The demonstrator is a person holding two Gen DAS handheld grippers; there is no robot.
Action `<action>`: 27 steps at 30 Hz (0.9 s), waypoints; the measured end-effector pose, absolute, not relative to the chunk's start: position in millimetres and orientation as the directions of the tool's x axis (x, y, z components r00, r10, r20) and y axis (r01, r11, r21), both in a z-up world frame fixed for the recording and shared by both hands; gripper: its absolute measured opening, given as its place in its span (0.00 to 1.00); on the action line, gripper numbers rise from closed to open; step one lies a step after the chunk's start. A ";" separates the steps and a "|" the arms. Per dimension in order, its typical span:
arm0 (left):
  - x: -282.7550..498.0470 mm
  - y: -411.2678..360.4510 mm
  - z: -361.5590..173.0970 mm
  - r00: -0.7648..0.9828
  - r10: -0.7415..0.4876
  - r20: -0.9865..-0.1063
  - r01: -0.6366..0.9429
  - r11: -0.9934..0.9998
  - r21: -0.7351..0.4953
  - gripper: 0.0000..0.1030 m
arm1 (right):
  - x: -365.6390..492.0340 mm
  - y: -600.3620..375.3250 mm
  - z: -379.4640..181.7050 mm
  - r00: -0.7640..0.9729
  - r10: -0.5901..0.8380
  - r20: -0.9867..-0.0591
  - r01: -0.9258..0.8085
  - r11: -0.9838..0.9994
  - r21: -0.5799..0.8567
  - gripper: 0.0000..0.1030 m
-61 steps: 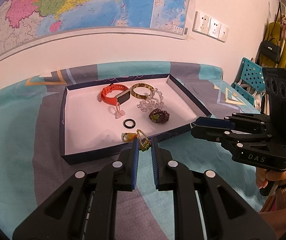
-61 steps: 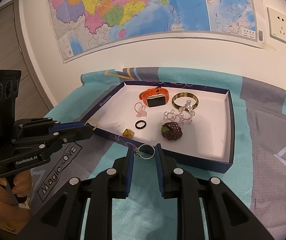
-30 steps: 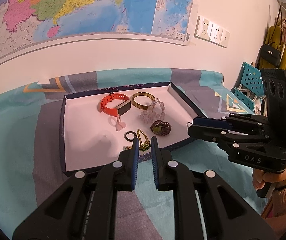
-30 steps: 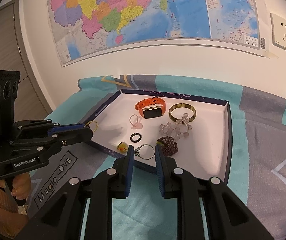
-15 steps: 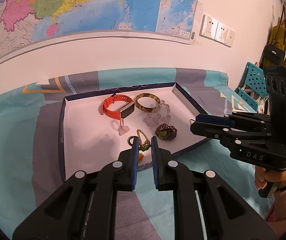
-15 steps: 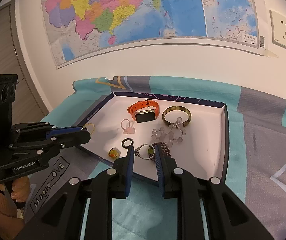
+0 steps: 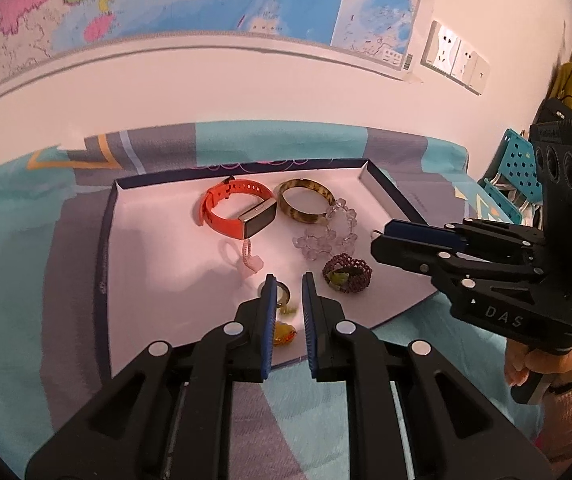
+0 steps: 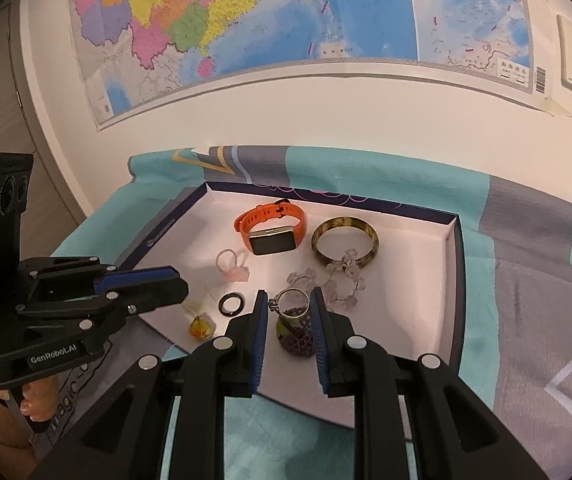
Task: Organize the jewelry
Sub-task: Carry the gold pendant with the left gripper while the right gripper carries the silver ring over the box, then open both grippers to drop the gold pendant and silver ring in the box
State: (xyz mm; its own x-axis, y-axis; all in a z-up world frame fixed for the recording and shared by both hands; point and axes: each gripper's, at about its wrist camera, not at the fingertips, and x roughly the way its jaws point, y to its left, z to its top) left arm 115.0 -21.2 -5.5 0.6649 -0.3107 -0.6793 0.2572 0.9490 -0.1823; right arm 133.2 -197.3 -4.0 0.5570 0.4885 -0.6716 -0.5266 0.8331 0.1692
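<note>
A shallow white tray with a dark blue rim (image 7: 104,248) (image 8: 456,264) lies on the patterned cloth. It holds an orange watch (image 7: 238,210) (image 8: 272,226), a tortoiseshell bangle (image 7: 304,200) (image 8: 344,240), a clear bead bracelet (image 7: 326,234) (image 8: 336,278), a purple bead ring (image 7: 346,276) (image 8: 298,336), a pink ring (image 7: 246,258) (image 8: 232,266), a black ring (image 8: 231,304) and an amber pendant (image 7: 282,332) (image 8: 202,328). My left gripper (image 7: 286,284) is slightly parted above the tray's near edge; a gold bead piece (image 7: 286,310) lies below it. My right gripper (image 8: 286,300) is shut on a silver ring (image 8: 292,302) over the tray.
A wall with maps (image 8: 246,20) and sockets (image 7: 456,60) stands behind the table. A teal perforated chair (image 7: 514,168) and hanging yellow clothes (image 7: 570,76) are at the right. The cloth (image 8: 526,300) spreads around the tray.
Both grippers have moved forward over the tray. The gold bead piece that my left gripper held is no longer between its fingers. The right gripper still holds the silver ring.
</note>
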 end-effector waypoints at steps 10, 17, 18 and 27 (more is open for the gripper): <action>132.8 -21.5 -19.4 0.634 -0.309 -0.710 0.241 0.950 -0.198 0.13 | 153.0 -185.1 -16.1 0.536 0.464 -0.705 -0.521 0.839 0.156 0.19; 132.7 -22.9 -22.2 0.633 -0.298 -0.714 0.238 0.953 -0.187 0.15 | 164.1 -182.4 -31.5 0.511 0.444 -0.736 -0.495 0.852 0.170 0.20; 131.7 -23.5 -21.9 0.636 -0.294 -0.713 0.236 0.954 -0.182 0.18 | 165.7 -183.4 -33.5 0.505 0.445 -0.739 -0.489 0.854 0.180 0.20; 112.2 -24.7 -12.1 0.680 -0.257 -0.687 0.229 0.964 -0.134 0.50 | 154.2 -194.4 -24.5 0.528 0.459 -0.714 -0.474 0.857 0.201 0.31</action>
State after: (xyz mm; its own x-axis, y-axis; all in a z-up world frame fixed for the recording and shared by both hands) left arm 112.2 -24.7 -12.1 0.6795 -0.2569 -0.6872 0.2293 0.9641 -0.1336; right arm 154.2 -194.4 -24.5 0.5285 0.4595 -0.7138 -0.4738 0.8574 0.2011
